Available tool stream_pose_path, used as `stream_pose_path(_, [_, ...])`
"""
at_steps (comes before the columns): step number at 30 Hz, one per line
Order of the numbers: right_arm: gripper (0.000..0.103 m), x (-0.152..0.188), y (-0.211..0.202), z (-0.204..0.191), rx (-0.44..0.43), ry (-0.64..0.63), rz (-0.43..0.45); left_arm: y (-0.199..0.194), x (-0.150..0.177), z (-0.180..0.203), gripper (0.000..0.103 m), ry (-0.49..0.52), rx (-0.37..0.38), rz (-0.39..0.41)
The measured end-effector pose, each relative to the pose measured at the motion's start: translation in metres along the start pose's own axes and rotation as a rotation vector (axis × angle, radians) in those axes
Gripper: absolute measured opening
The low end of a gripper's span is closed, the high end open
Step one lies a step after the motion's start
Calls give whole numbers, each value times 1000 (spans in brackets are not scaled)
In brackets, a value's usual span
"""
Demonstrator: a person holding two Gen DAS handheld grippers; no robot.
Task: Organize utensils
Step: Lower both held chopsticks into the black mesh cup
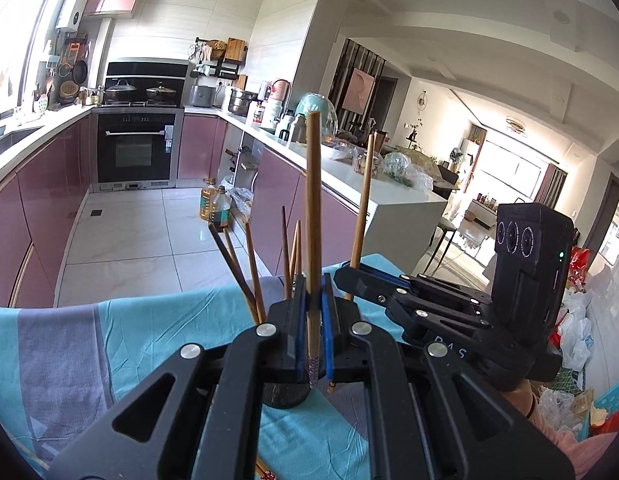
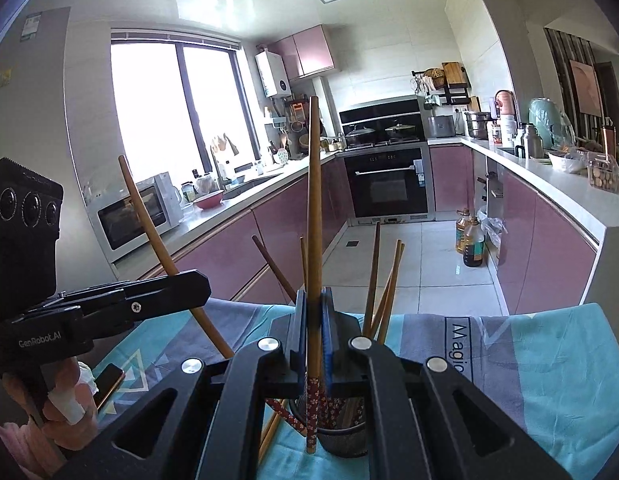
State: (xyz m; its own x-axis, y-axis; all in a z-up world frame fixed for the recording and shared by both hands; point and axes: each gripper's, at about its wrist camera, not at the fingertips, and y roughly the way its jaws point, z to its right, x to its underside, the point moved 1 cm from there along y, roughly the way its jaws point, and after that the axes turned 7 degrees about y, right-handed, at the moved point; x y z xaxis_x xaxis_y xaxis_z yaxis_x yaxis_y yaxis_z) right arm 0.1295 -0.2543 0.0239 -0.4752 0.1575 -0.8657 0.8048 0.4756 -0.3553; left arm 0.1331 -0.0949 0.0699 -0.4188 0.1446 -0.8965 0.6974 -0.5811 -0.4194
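above the teal cloth [image 1: 157, 332], two grippers, left [image 1: 314, 304] and right [image 2: 314, 312], each clamped on one chopstick [image 1: 313, 208]

Your left gripper [image 1: 314, 312] pinches one upright chopstick [image 1: 312, 216] above the dark holder [image 1: 283, 396]; the right gripper [image 1: 349, 276] clamps another chopstick [image 1: 363, 200].

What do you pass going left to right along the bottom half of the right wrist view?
Left gripper shut on a chopstick → phone on the cloth → right gripper shut on an upright chopstick → chopstick holder → oil bottles.
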Motion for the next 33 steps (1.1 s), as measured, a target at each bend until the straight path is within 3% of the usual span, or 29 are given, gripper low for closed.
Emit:
stream_pose_path(11, [6,-6,16,2,27,3,13,7,-3,2,7,10,-33,11])
stream_pose_path(33, [6,5,46,9,84,5,-30,41,4,6,7,47,-58,-106])
